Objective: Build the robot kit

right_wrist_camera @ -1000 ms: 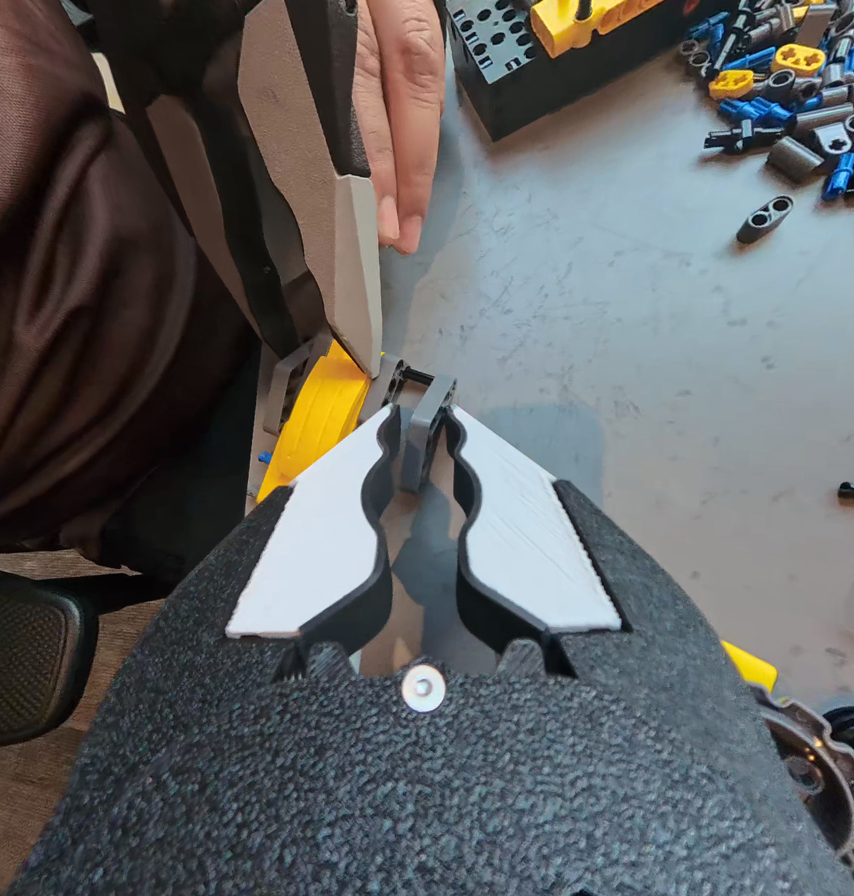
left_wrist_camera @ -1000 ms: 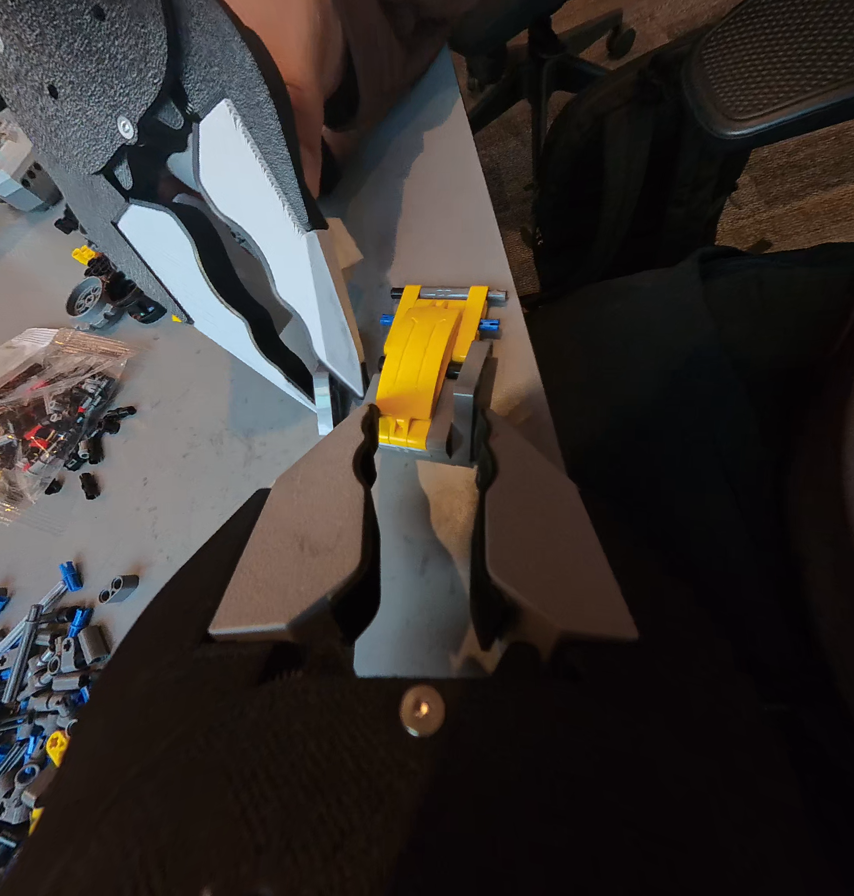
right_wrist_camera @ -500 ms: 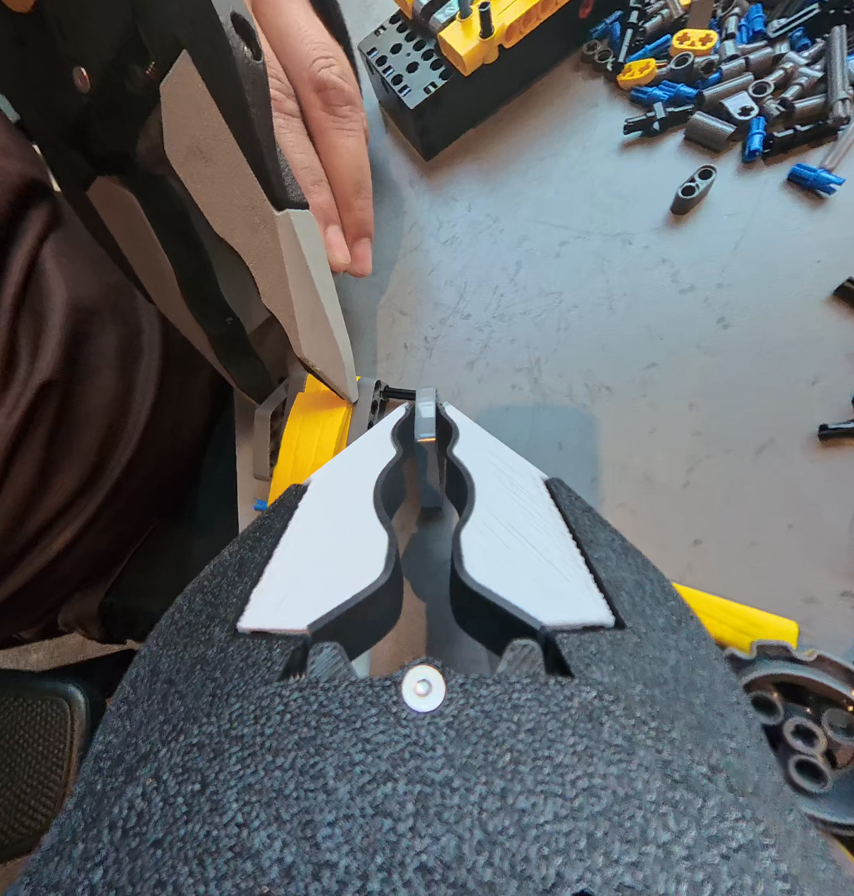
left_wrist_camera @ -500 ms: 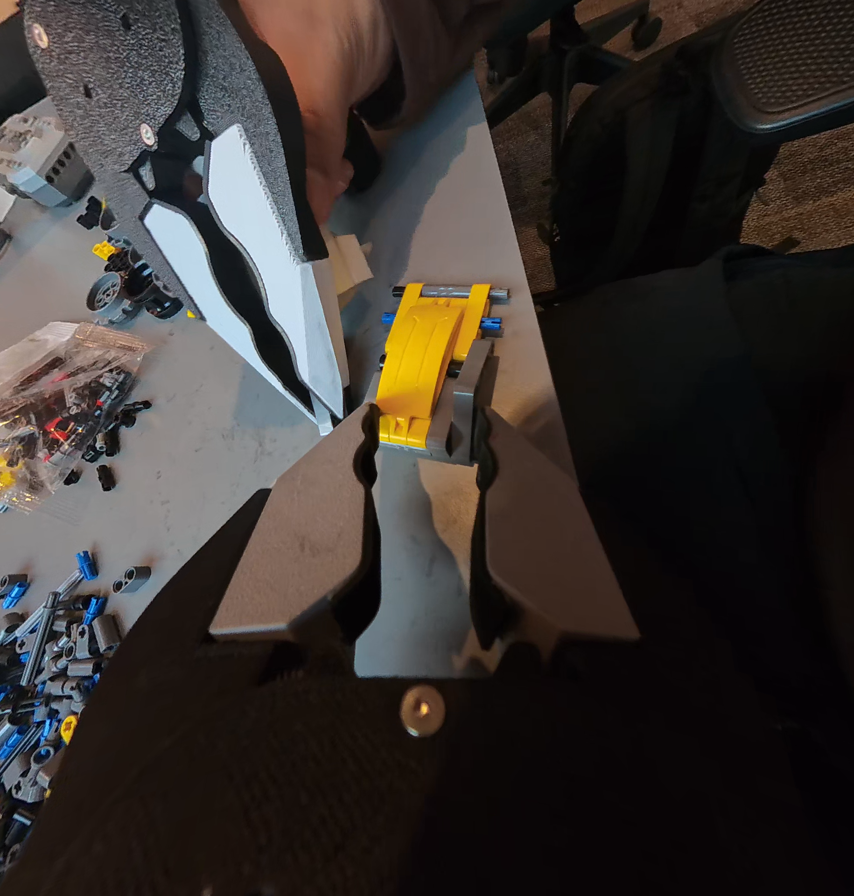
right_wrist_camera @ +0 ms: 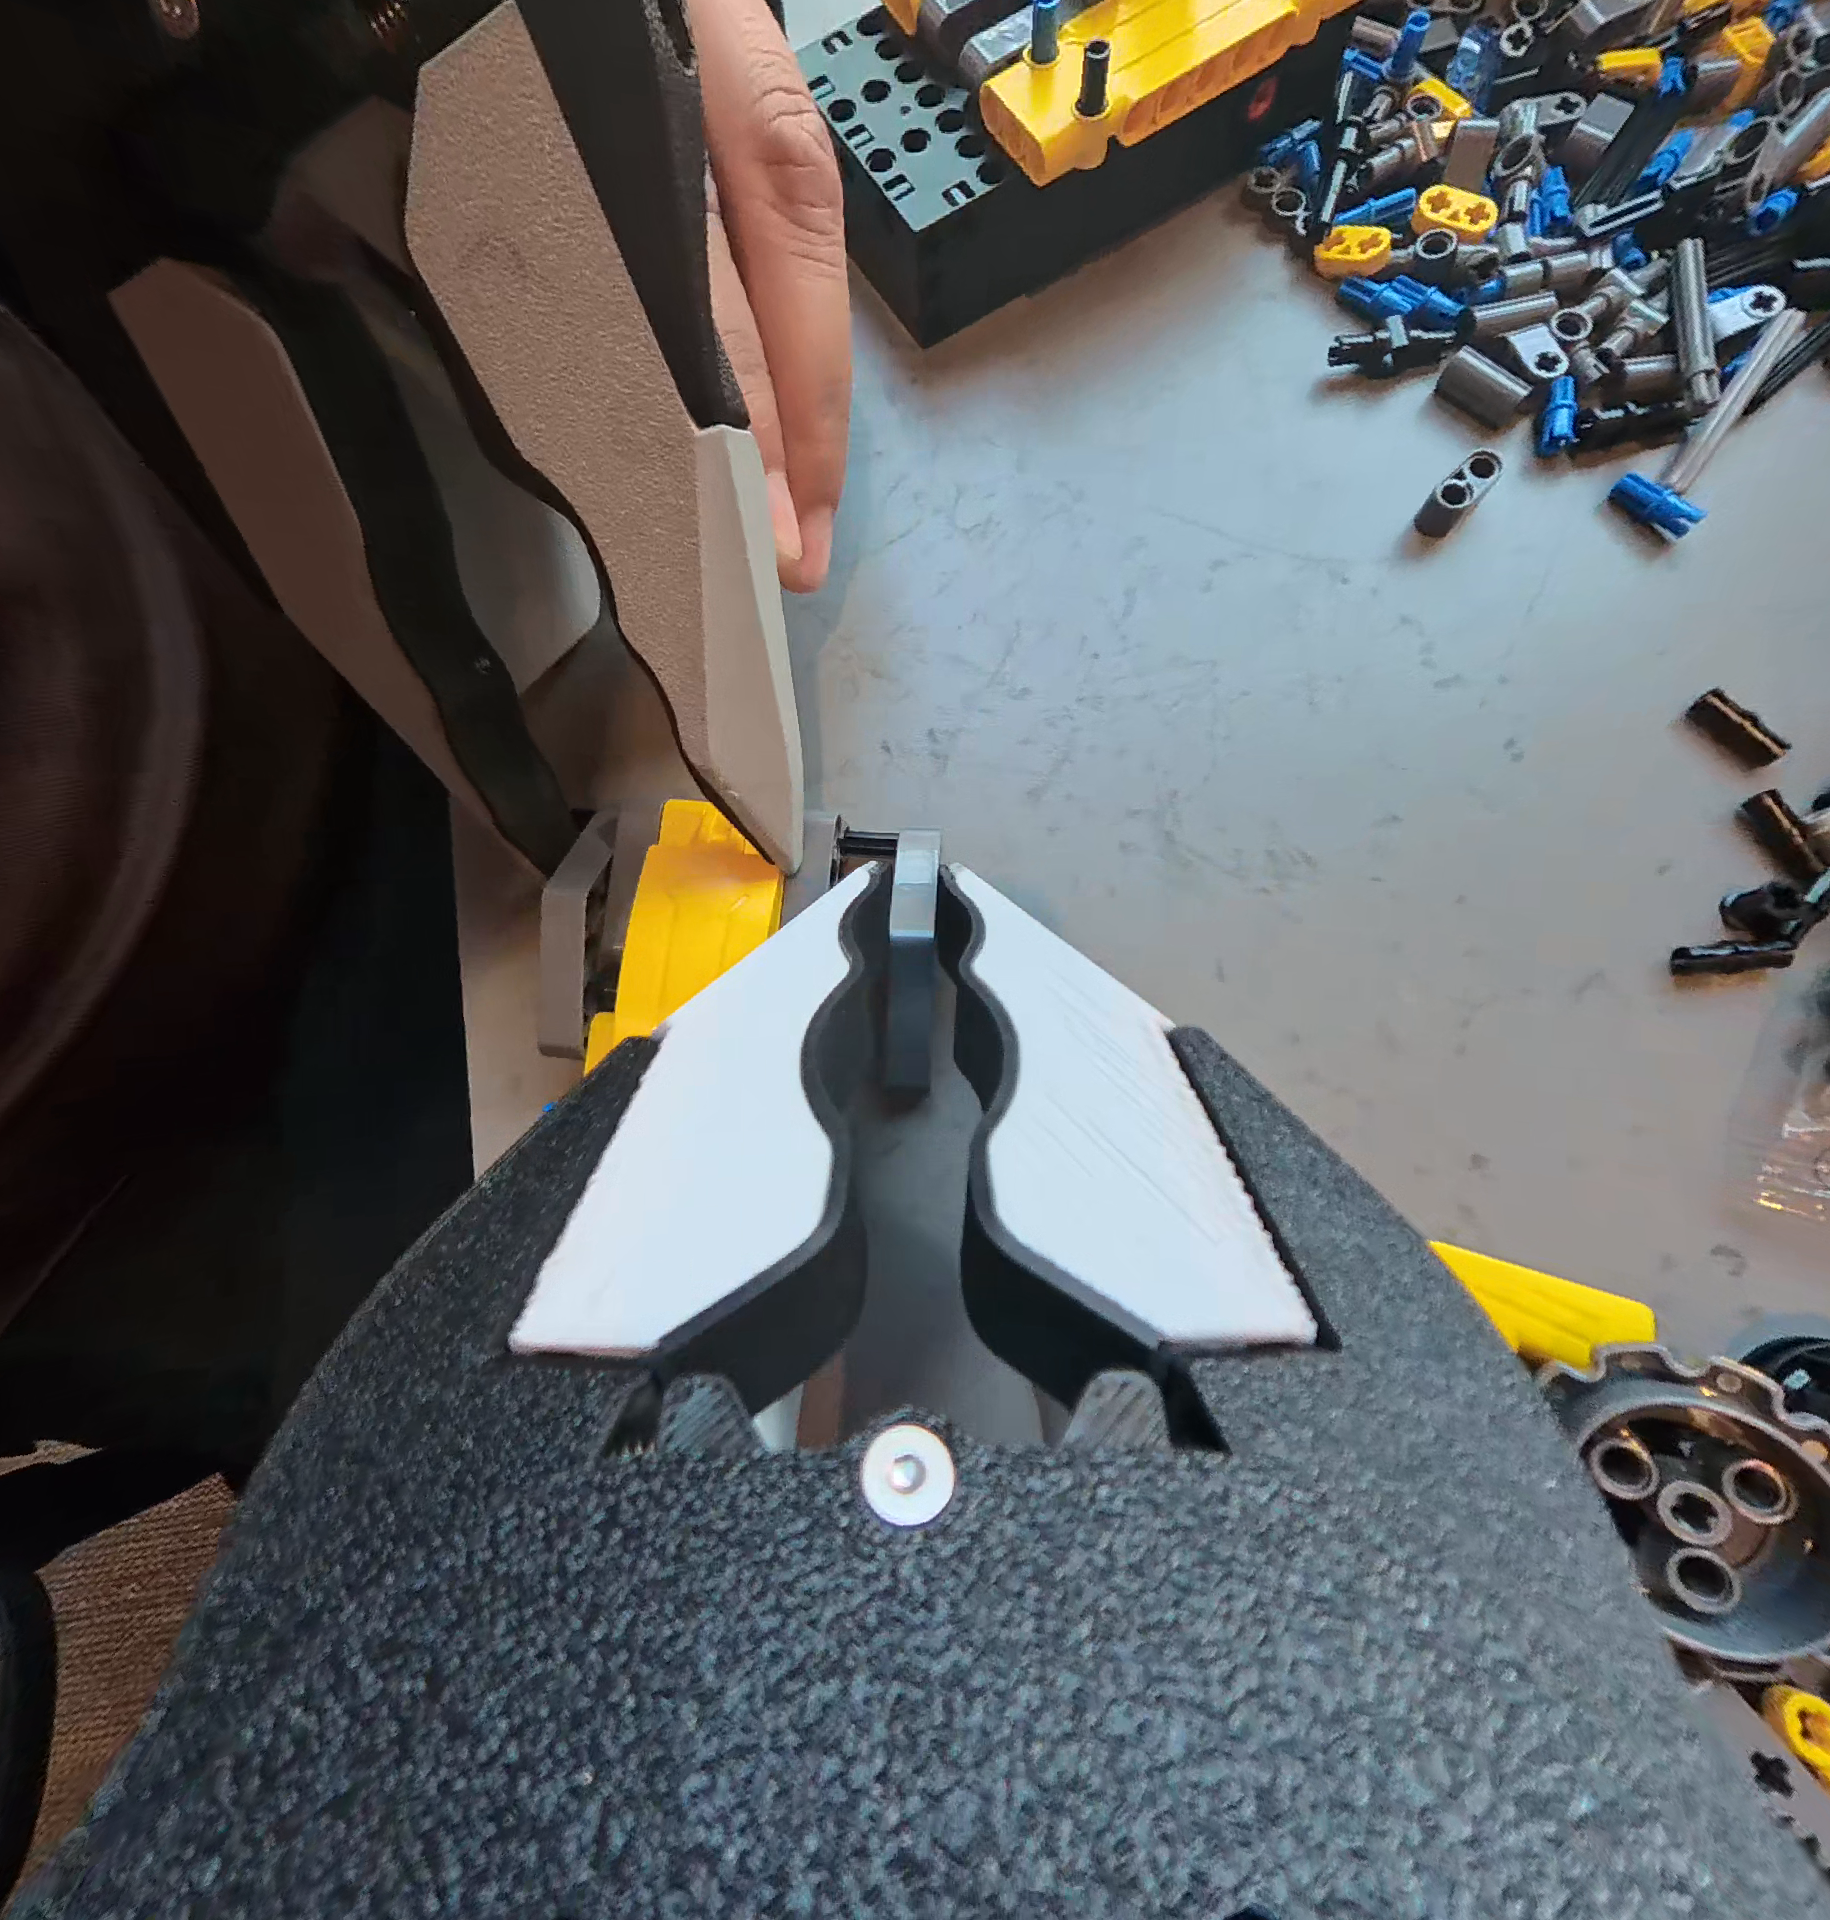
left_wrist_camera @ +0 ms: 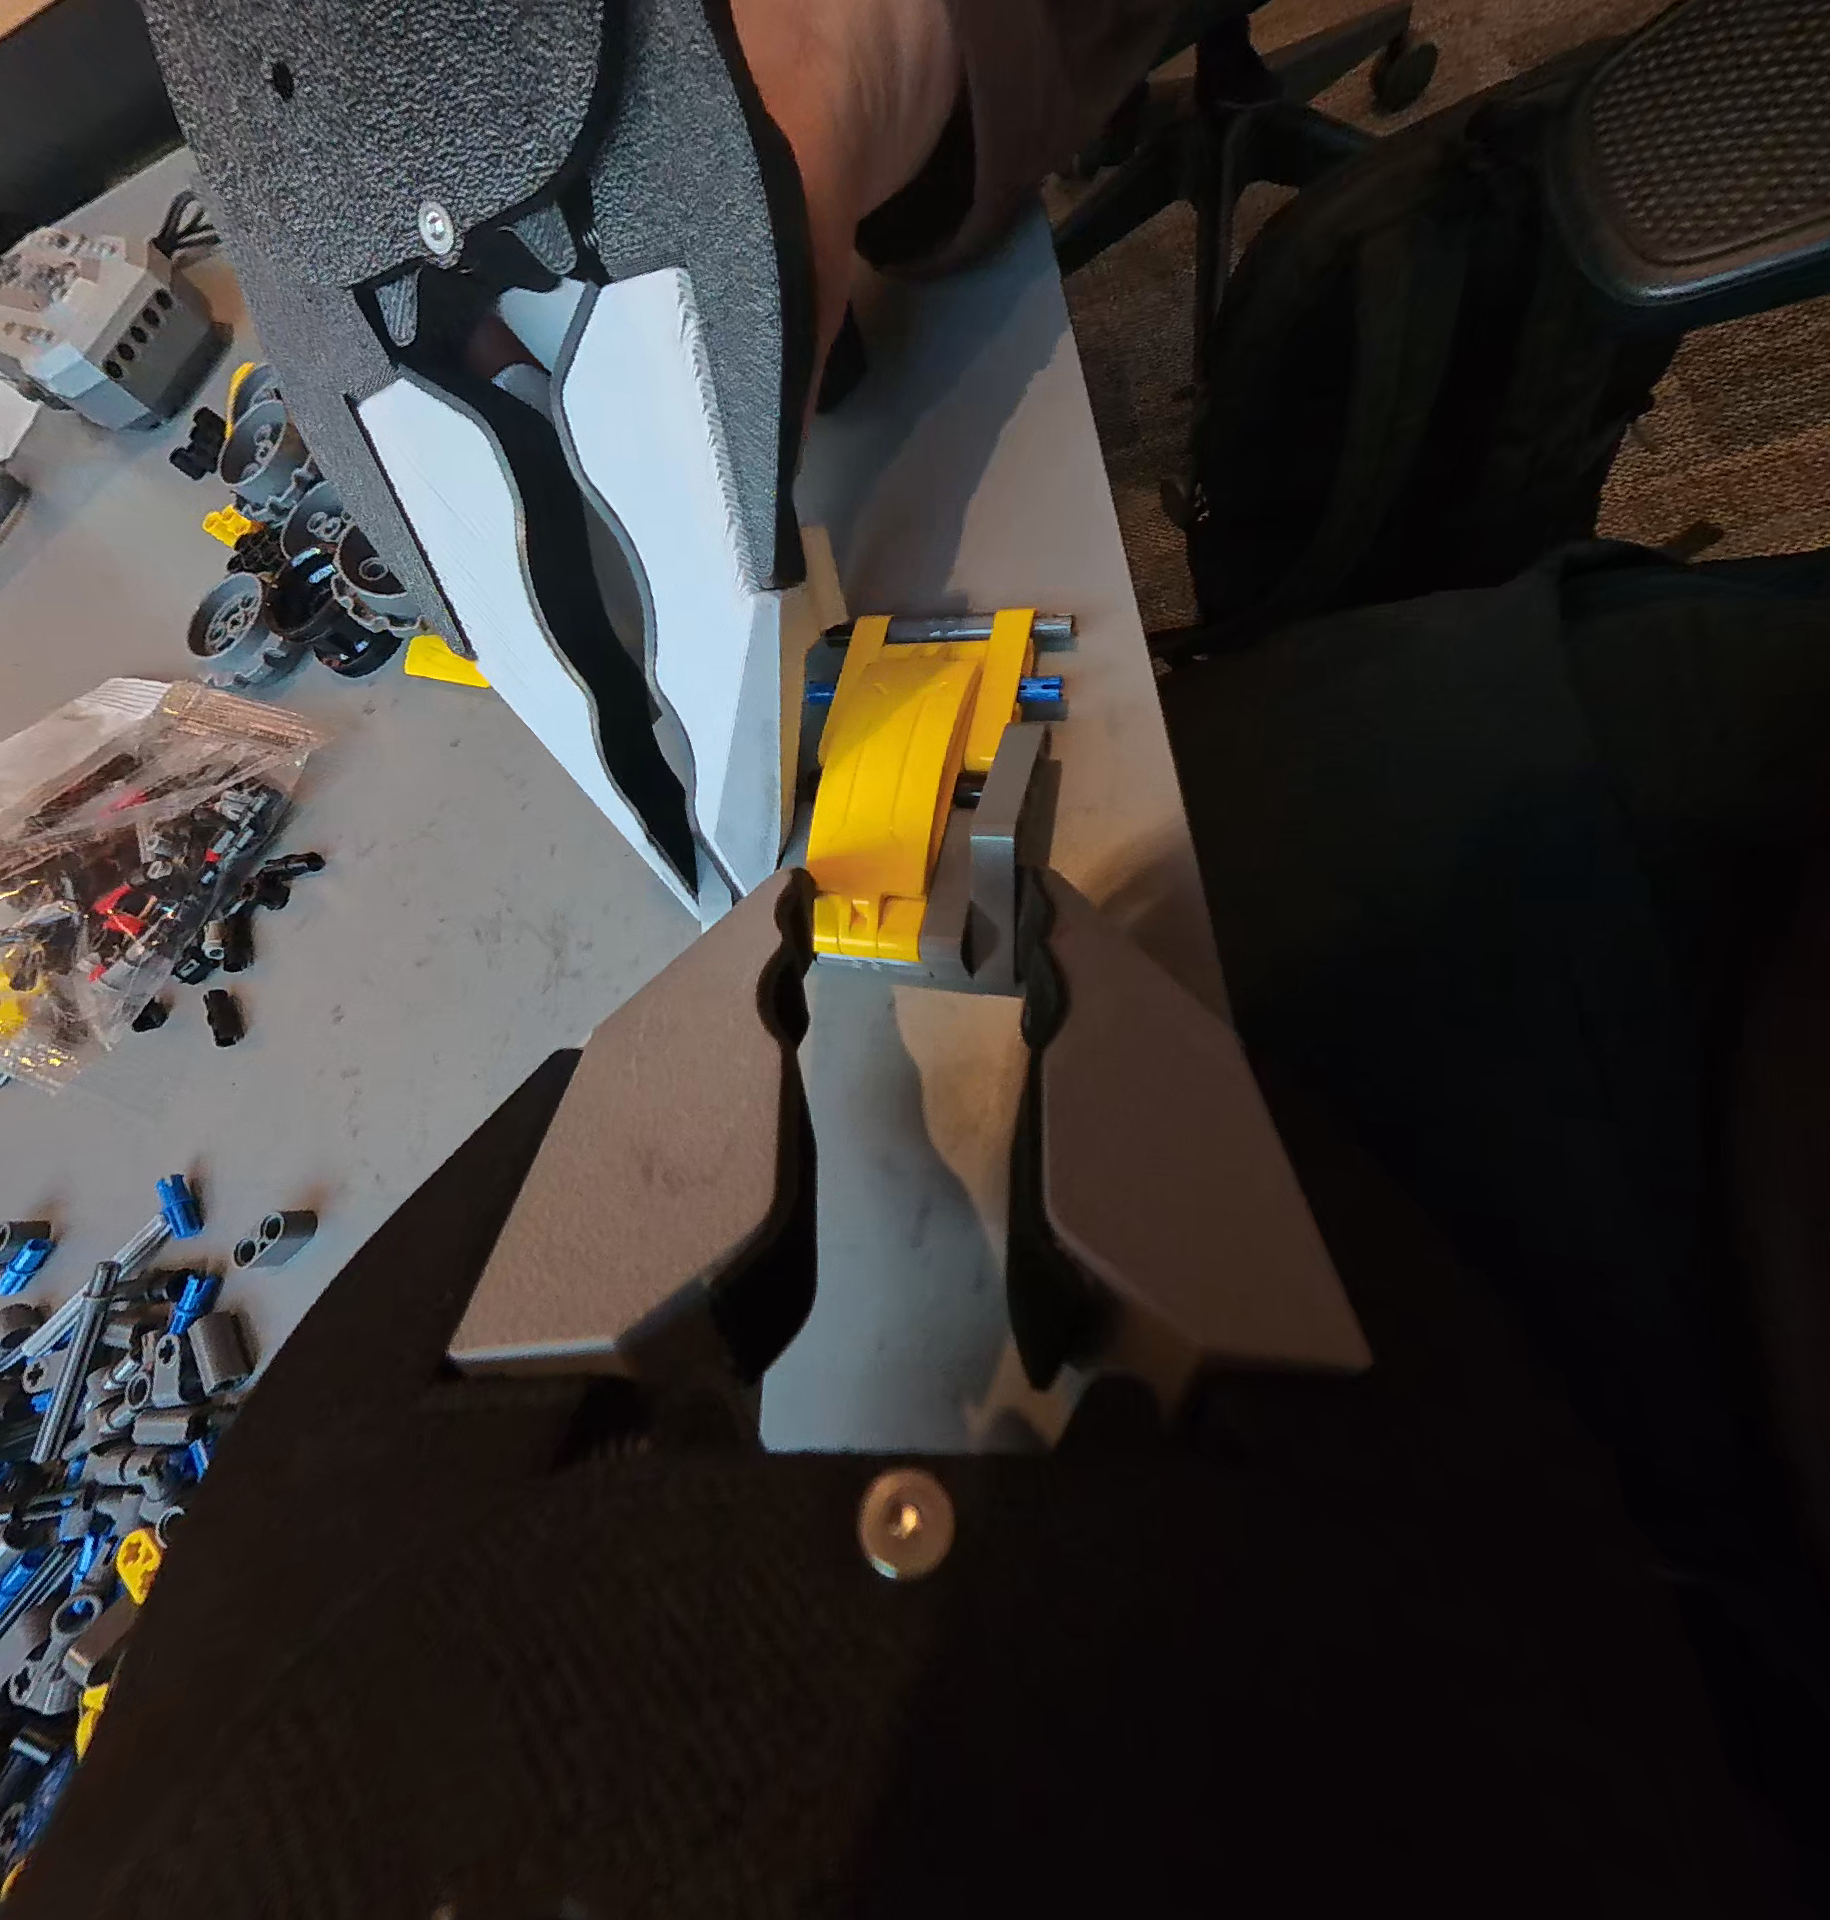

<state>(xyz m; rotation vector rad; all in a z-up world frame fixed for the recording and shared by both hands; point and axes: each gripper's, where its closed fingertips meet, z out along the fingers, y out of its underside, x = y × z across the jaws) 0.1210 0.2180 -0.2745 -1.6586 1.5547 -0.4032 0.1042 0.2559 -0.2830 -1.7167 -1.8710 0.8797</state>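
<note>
The left gripper (left_wrist_camera: 911, 925) clamps the near end of a yellow-and-grey model (left_wrist_camera: 906, 790) at the table (left_wrist_camera: 454, 935) edge. The right gripper (right_wrist_camera: 911, 873) pinches 1 grey beam (right_wrist_camera: 913, 956) upright, its tip against the model's black pin. Loose parts (right_wrist_camera: 1576, 239) lie at 1 o'clock, a bag (left_wrist_camera: 111, 862) at 9.

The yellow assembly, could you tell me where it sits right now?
The yellow assembly lies at the table edge nearest the person, between the left gripper fingertips, the right gripper beside it.
</note>
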